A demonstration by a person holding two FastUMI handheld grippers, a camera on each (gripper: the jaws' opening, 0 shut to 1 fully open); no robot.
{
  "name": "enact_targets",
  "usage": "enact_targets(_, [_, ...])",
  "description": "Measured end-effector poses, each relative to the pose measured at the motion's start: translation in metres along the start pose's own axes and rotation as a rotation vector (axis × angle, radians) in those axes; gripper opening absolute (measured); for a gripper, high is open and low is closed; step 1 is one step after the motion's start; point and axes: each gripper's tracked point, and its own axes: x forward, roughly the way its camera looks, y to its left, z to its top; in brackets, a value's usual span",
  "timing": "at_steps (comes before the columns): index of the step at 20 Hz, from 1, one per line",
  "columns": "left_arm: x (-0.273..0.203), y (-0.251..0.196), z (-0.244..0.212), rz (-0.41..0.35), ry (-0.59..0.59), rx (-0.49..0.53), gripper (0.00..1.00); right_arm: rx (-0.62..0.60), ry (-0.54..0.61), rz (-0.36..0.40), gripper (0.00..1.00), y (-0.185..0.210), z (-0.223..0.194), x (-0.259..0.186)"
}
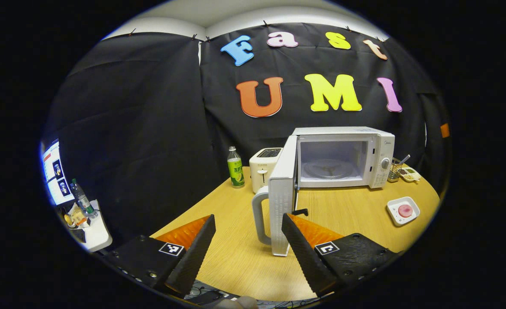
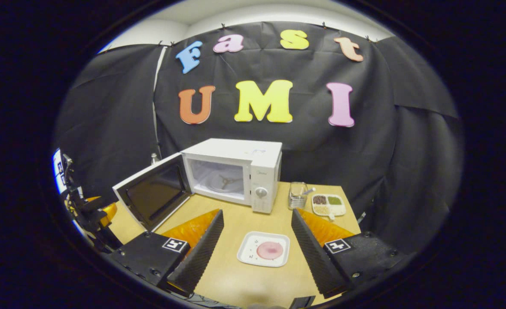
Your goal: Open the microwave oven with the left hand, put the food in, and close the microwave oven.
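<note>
Presently both the left gripper point(image 1: 248, 240) and right gripper point(image 2: 257, 240) stand agape, empty. Risk: square white plate point(image 2: 263, 249) of pink food tipping on white microwave's point(image 2: 236, 174) sill.

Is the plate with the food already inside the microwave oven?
No, the plate with the food lies on the table before the open microwave oven, between the right gripper fingers.

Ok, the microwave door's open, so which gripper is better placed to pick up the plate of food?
Right. The right gripper is open with the plate of food directly between its fingers; the left gripper faces the door.
</note>
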Motion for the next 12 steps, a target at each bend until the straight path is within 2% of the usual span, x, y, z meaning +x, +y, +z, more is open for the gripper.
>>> enact_targets(3, [-0.010, -0.018, 0.015, -0.029, -0.013, 0.004, 0.95, 0.040, 0.139, -0.008, 1.00, -0.028, -0.056, 0.029])
enact_targets(8, [-0.028, -0.061, 0.057, -0.077, -0.062, -0.001, 0.95, 0.214, 0.390, 0.035, 0.84, -0.062, -0.148, 0.076])
enact_targets(12, [-0.049, -0.104, 0.102, -0.127, -0.115, 0.023, 0.95, 0.311, 0.507, 0.107, 0.76, -0.068, -0.188, 0.104])
